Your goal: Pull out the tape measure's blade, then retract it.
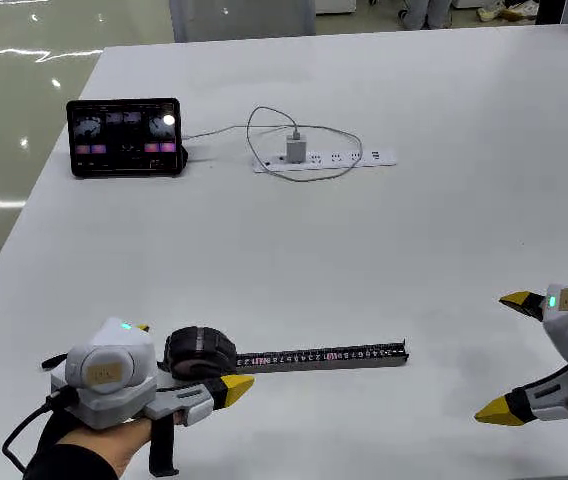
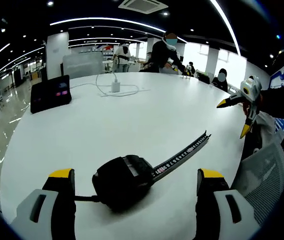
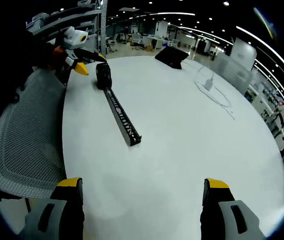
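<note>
A black tape measure lies on the white table with its dark blade drawn out to the right, hook end free. My left gripper is open, its yellow-tipped fingers on either side of the case without clamping it. The blade runs away to the right in the left gripper view. My right gripper stands open at the right, well clear of the blade's tip. The case and the left gripper lie at the far end in the right gripper view.
A tablet stands at the back left. A white power strip with a charger and looped cable lies behind the middle. A mesh chair is beside the table edge. People stand in the background.
</note>
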The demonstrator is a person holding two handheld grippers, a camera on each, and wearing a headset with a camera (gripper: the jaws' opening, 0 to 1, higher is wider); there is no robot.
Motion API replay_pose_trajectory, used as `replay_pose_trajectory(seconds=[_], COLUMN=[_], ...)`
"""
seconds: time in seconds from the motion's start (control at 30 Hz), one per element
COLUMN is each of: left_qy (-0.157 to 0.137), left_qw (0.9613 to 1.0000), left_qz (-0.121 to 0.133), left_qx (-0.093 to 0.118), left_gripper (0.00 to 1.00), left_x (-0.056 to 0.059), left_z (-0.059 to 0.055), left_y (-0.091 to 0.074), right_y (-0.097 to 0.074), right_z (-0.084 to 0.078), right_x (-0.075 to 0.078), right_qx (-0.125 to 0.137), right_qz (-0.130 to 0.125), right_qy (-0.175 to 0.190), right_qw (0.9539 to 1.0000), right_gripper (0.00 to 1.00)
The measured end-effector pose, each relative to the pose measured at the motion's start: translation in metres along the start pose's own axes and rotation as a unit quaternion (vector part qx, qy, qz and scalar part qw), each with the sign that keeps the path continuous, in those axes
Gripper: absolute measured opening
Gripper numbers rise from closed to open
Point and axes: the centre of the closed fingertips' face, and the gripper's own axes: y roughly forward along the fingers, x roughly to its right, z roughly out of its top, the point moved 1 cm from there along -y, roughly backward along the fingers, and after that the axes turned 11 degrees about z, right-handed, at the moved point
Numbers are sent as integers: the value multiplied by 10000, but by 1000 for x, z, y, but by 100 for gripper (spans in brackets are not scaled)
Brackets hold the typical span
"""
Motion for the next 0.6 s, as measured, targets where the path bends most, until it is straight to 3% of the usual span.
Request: replay_pose_trajectory(seconds=[0.27, 0.37, 0.6], left_qy=[85, -19, -140], left_qw=[9999, 10000, 9990], left_qz=[-78, -40, 396], left_qx=[15, 4, 130], left_gripper=[99, 99, 99], left_x=[15, 14, 2], left_z=[0, 1, 4], left_y=[4, 6, 9], right_y=[11, 15, 23], right_z=[7, 9, 15], right_x=[3, 4, 10], right_qx=[-87, -181, -345], right_qz=[146, 217, 356], right_qy=[-84, -179, -405], right_qw=[9998, 9994, 9980], right_gripper=[99, 99, 99])
